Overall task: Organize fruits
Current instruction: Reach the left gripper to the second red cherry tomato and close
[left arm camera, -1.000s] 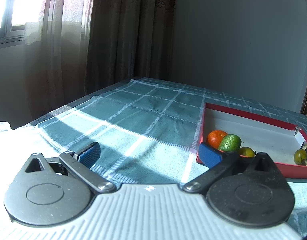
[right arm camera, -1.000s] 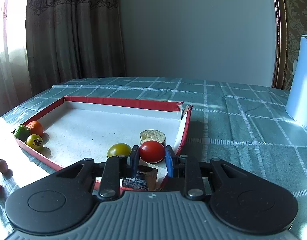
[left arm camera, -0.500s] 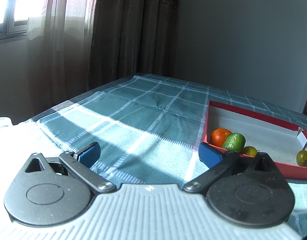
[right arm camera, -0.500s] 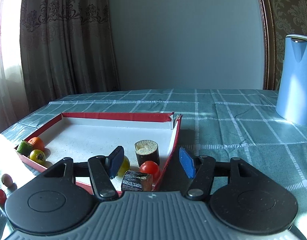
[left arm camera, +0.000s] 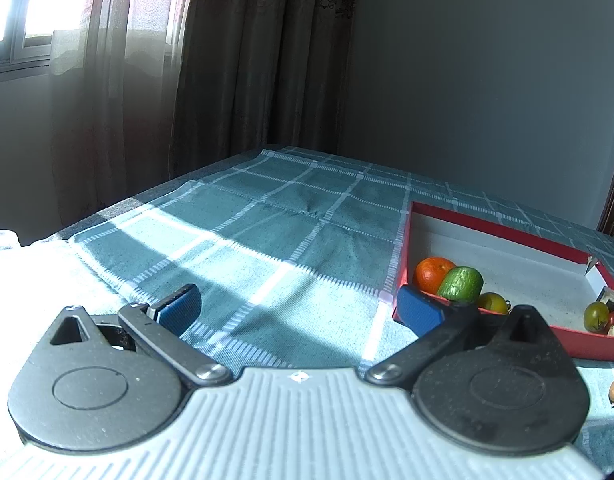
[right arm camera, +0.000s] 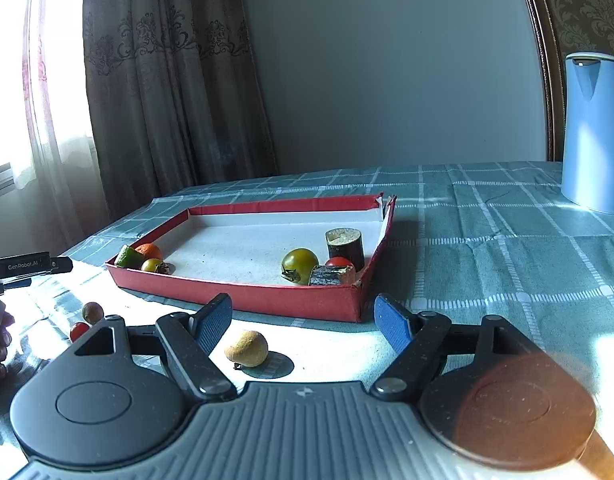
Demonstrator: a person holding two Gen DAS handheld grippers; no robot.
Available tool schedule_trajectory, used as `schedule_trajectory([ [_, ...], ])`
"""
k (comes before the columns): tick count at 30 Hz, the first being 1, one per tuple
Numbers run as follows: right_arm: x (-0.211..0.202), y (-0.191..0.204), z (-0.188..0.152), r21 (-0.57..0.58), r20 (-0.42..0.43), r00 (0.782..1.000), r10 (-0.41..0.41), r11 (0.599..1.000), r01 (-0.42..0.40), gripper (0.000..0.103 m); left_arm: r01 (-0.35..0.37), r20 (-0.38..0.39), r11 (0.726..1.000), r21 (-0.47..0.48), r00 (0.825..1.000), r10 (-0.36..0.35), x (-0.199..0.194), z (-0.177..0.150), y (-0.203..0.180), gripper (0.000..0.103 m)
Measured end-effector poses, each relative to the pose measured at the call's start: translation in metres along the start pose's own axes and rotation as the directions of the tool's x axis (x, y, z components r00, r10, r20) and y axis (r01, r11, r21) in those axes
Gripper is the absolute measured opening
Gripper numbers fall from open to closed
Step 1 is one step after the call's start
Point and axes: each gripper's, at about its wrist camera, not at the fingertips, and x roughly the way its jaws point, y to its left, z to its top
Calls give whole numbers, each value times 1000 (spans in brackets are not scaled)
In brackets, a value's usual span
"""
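Observation:
A red tray (right arm camera: 267,302) with a white floor holds an orange (right arm camera: 149,251), a green fruit (right arm camera: 127,257), a small yellow-green fruit (right arm camera: 151,266), a green tomato (right arm camera: 300,265), a red tomato (right arm camera: 339,261) and two dark cut pieces (right arm camera: 344,243). My right gripper (right arm camera: 305,324) is open and empty, in front of the tray's near wall. A tan fruit (right arm camera: 247,348) lies on the cloth between its fingers. A brown fruit (right arm camera: 92,312) and a small red fruit (right arm camera: 79,331) lie to the left. My left gripper (left arm camera: 299,308) is open and empty, left of the tray (left arm camera: 503,234).
A blue kettle (right arm camera: 595,132) stands at the back right on the checked teal tablecloth (right arm camera: 507,248). The left gripper's body (right arm camera: 23,268) shows at the left edge of the right wrist view. Curtains and a window are behind the table's far left edge.
My right gripper let go of the red tomato in the tray, opened, and drew back out of the tray to the cloth by the tan fruit. The left gripper barely moved.

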Motion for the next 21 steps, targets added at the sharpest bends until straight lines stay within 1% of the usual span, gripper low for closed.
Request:
schedule_trajectory([
  [3, -1, -9, -1, 54, 3, 1000, 17, 998, -17, 78, 41, 26, 999, 15, 999, -41, -15, -4, 0, 103],
  [5, 1, -16, -2, 99, -10, 1000, 24, 995, -23, 78, 70, 10, 997, 22, 997, -70, -22, -9, -4, 103],
  [6, 2, -18, -2, 116, -19, 999, 30, 993, -28, 78, 102, -2, 994, 44, 995, -102, -27, -12, -9, 100],
  [7, 4, -20, -2, 126, -27, 999, 34, 992, -30, 78, 117, -4, 991, 69, 993, -117, -31, -15, -14, 93],
  [9, 5, -21, -2, 135, -33, 999, 33, 990, -29, 78, 146, -11, 976, 163, 989, -146, -42, -26, -32, 86],
  [13, 4, -20, -2, 132, -34, 999, 34, 991, -30, 78, 174, -21, 939, 296, 984, -176, -59, -45, -62, 85],
  [16, 5, -19, -2, 128, -36, 999, 35, 991, -30, 78, 164, -15, 920, 355, 985, -169, -67, -53, -77, 85],
  [18, 6, -19, -2, 124, -40, 999, 35, 992, -30, 78, 177, -17, 910, 375, 983, -184, -71, -57, -84, 85],
  [20, 6, -19, -1, 122, -41, 999, 34, 992, -29, 78, 180, -26, 904, 387, 983, -184, -69, -59, -89, 81],
  [21, 6, -19, -1, 122, -42, 999, 34, 992, -29, 78, 183, -39, 902, 391, 982, -182, -66, -59, -92, 74],
])
